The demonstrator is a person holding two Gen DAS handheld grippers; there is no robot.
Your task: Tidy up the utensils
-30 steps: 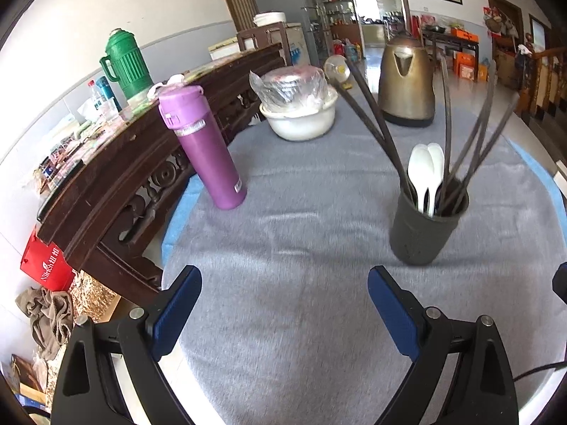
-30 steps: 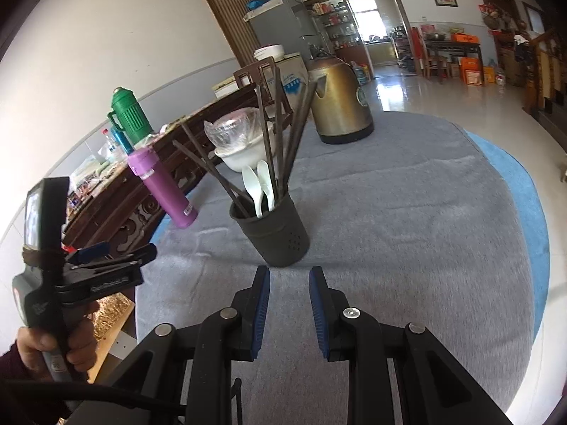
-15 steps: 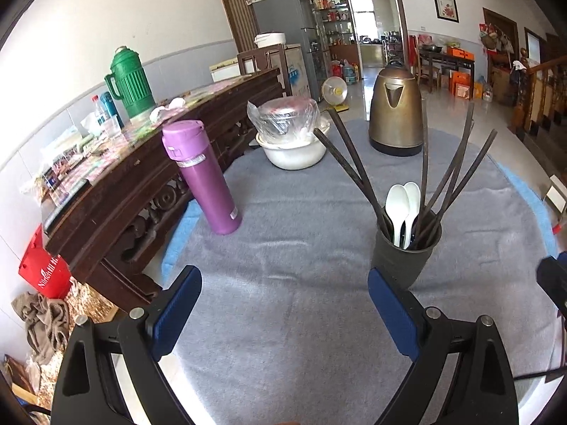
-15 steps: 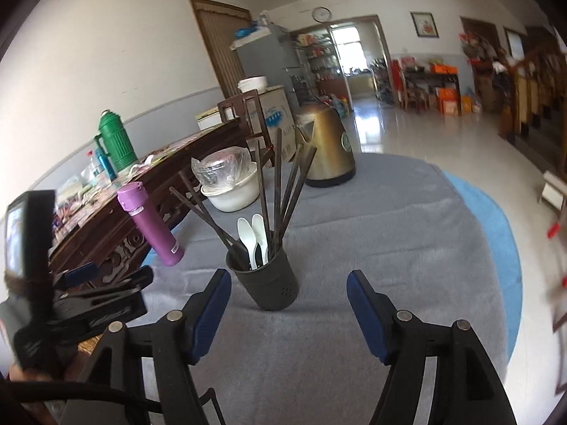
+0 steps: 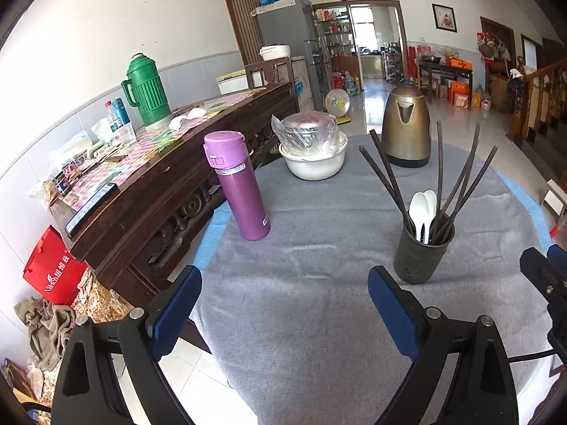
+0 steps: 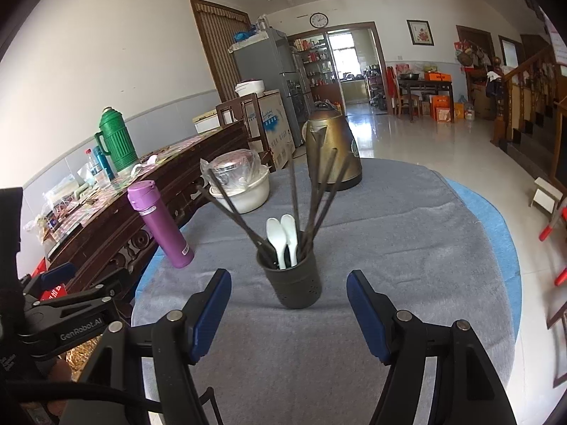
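Utensil holder [image 6: 291,281] is stood upright on the grey cloth of the counter [image 6: 407,248], with dark chopsticks [image 6: 320,194] fanned out and two white spoons [image 6: 283,239] seated in it. No loose utensil is seen on the cloth, so the task is judged near done.

Right hand-held gripper [image 6: 288,315] is held wide open, nothing gripped; holder is seen between its fingers but beyond the tips, untouched. Left hand-held gripper [image 5: 283,308] is also held wide open and empty, holder off to its right.

Risks:
- Splayed chopsticks lean well past the rim; a finger swept through could lever the holder over.
- Holder looks light and top-heavy; a nudge or cloth drag could tip it.
- Purple flask [image 6: 159,225] is stood tall and narrow, easily toppled by the left hand-held gripper.
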